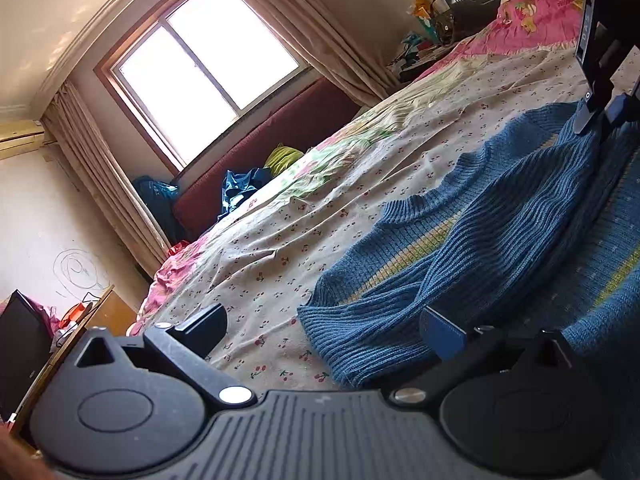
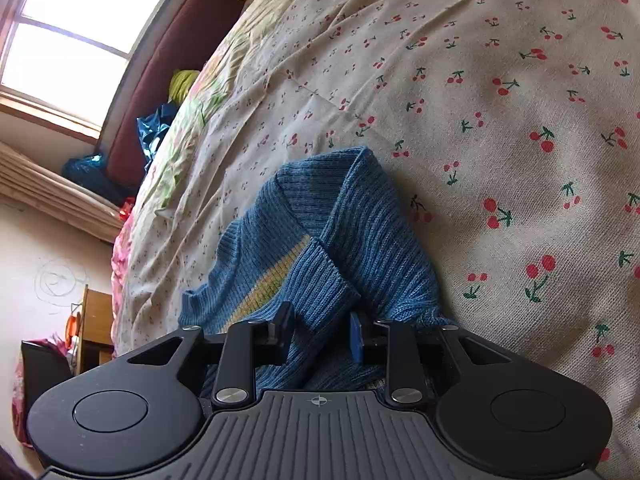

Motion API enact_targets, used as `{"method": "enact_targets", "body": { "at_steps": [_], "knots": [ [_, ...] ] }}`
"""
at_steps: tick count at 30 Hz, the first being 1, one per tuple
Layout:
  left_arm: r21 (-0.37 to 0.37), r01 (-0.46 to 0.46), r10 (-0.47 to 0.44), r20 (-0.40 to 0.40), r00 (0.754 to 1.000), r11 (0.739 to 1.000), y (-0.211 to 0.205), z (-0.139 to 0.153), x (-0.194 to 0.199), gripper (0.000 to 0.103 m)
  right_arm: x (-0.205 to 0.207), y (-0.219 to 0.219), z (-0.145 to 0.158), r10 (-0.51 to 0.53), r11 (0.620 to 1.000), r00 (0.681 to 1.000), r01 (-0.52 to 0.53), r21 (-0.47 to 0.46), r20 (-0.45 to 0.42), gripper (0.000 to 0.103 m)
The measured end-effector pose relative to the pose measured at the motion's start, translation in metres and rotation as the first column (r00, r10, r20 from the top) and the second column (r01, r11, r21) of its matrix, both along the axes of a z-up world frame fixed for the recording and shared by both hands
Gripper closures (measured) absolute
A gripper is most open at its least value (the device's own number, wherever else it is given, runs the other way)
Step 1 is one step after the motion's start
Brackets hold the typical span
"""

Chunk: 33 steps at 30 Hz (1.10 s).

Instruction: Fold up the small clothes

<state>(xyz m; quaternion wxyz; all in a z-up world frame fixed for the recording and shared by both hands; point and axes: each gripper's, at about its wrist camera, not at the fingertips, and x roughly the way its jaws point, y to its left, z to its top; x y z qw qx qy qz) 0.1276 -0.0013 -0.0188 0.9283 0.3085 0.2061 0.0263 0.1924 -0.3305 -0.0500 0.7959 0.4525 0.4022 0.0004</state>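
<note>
A small blue ribbed knit sweater (image 1: 492, 224) with a yellow stripe lies on the cherry-print bed sheet (image 1: 340, 200). My left gripper (image 1: 324, 332) is open, its right finger resting against the sweater's near cuff and its left finger over bare sheet. My right gripper (image 1: 596, 120) appears at the upper right of the left wrist view, pinching the sweater's far edge. In the right wrist view my right gripper (image 2: 320, 336) has knit fabric of the sweater (image 2: 340, 232) bunched between its fingers, a sleeve cuff folded over the body.
The bed sheet (image 2: 500, 100) stretches wide around the sweater. A pink quilt (image 1: 532, 20) lies at the bed's far end. A maroon window bench (image 1: 280, 152) holds blue and yellow clothes. A wooden desk (image 1: 100, 320) and dark monitor stand beside the bed at left.
</note>
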Motion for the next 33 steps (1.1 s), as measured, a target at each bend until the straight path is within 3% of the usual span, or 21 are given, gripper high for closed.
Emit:
{"method": "enact_targets", "body": {
  "at_steps": [3, 5, 8, 10, 12, 14, 16, 21, 23, 25, 27, 29, 33],
  "knots": [
    [-0.003, -0.012, 0.012, 0.033, 0.999, 1.0, 0.002, 0.006, 0.003, 0.0, 0.0, -0.002, 0.022, 0.013, 0.999, 0.997, -0.015, 0.034, 0.07, 0.092],
    [-0.025, -0.024, 0.025, 0.043, 0.999, 0.999, 0.002, 0.01, 0.006, 0.0, -0.002, -0.002, 0.048, 0.031, 0.997, 0.986, -0.042, 0.064, 0.165, 0.092],
    [-0.033, -0.021, 0.021, 0.014, 1.0, 0.999, 0.0, 0.002, 0.011, 0.0, -0.015, 0.002, 0.076, 0.065, 0.998, 0.956, -0.068, 0.0, 0.287, 0.096],
    [0.002, -0.018, 0.018, -0.059, 0.998, 1.0, -0.004, -0.016, 0.019, 0.0, -0.019, 0.002, 0.067, 0.069, 0.996, 0.969, -0.051, -0.078, 0.238, 0.096],
    [0.01, -0.017, 0.018, -0.125, 0.992, 1.0, -0.004, -0.029, 0.023, 0.0, -0.015, -0.003, 0.038, 0.042, 0.984, 0.994, -0.023, -0.178, 0.101, 0.094],
    [0.001, -0.004, 0.004, -0.114, 0.994, 1.0, -0.001, -0.025, 0.017, 0.0, -0.014, -0.008, 0.01, 0.031, 0.982, 0.999, -0.035, -0.185, -0.025, 0.097],
    [-0.02, 0.005, -0.007, -0.116, 0.993, 1.0, 0.002, -0.021, 0.014, 0.0, -0.023, -0.009, 0.01, 0.037, 0.985, 0.999, -0.037, -0.17, -0.001, 0.091],
    [-0.062, -0.014, 0.007, -0.101, 0.995, 0.998, 0.004, -0.02, 0.009, 0.0, -0.028, 0.023, 0.066, 0.132, 0.896, 0.983, -0.064, -0.44, 0.125, 0.091],
    [-0.08, -0.02, 0.012, -0.101, 0.995, 0.997, 0.004, -0.02, 0.01, 0.0, -0.019, 0.049, 0.081, 0.279, 0.866, 0.947, -0.175, -0.468, 0.161, 0.09],
    [-0.099, -0.03, 0.02, -0.1, 0.995, 0.995, 0.008, -0.021, 0.01, 0.0, 0.005, 0.088, 0.085, 0.476, 0.798, 0.87, -0.367, -0.477, 0.127, 0.085],
    [-0.127, -0.041, 0.028, -0.103, 0.994, 0.991, 0.011, -0.021, 0.008, 0.0, 0.03, 0.126, 0.078, 0.598, 0.726, 0.797, -0.495, -0.477, 0.084, 0.085],
    [-0.139, -0.041, 0.028, -0.098, 0.995, 0.989, 0.012, -0.022, 0.007, 0.0, 0.058, 0.168, 0.068, 0.719, 0.609, 0.694, -0.618, -0.497, 0.018, 0.085],
    [-0.159, -0.03, 0.016, -0.09, 0.996, 0.987, 0.015, -0.024, 0.007, 0.0, 0.087, 0.222, 0.05, 0.821, 0.452, 0.562, -0.745, -0.491, -0.098, 0.084]
  ]
}}
